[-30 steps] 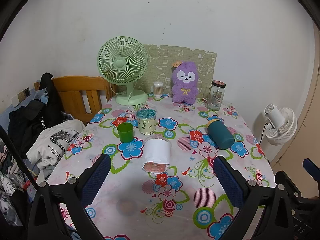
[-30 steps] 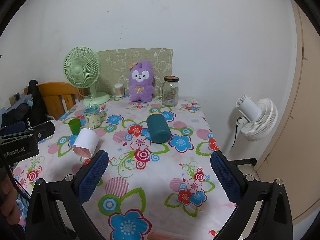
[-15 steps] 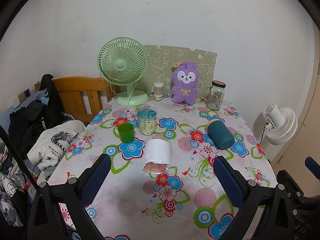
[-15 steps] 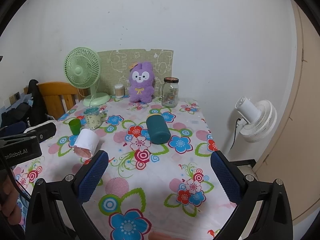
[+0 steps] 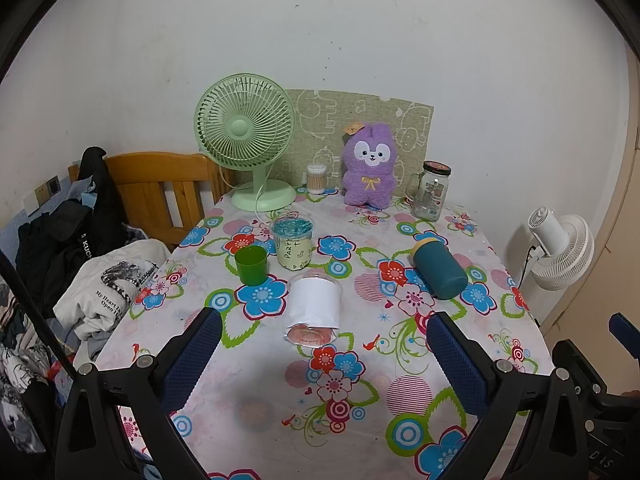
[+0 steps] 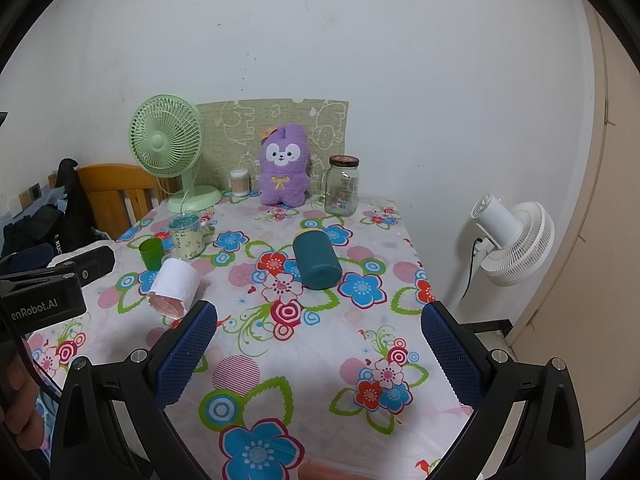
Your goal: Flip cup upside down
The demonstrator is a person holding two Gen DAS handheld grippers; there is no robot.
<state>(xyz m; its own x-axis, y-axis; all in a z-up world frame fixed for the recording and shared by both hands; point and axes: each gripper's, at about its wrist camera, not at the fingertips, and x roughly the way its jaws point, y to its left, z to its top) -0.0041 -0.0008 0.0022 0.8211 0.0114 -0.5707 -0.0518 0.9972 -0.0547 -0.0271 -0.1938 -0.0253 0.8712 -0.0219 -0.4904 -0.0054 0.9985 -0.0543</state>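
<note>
Left wrist view: we hold our left gripper [image 5: 320,344] with jaws spread wide and empty above a floral tablecloth [image 5: 400,392]. Just ahead between the fingers, the white cup [image 5: 314,304] lies on its side, pink end toward us. Behind it stand a small green cup [image 5: 251,265] and a lidded drink cup [image 5: 293,243].

Right wrist view: our right gripper [image 6: 318,340] is likewise wide apart, holding nothing. The white cup [image 6: 174,286] lies to its left; a teal bottle [image 6: 316,260] lies ahead.
</note>
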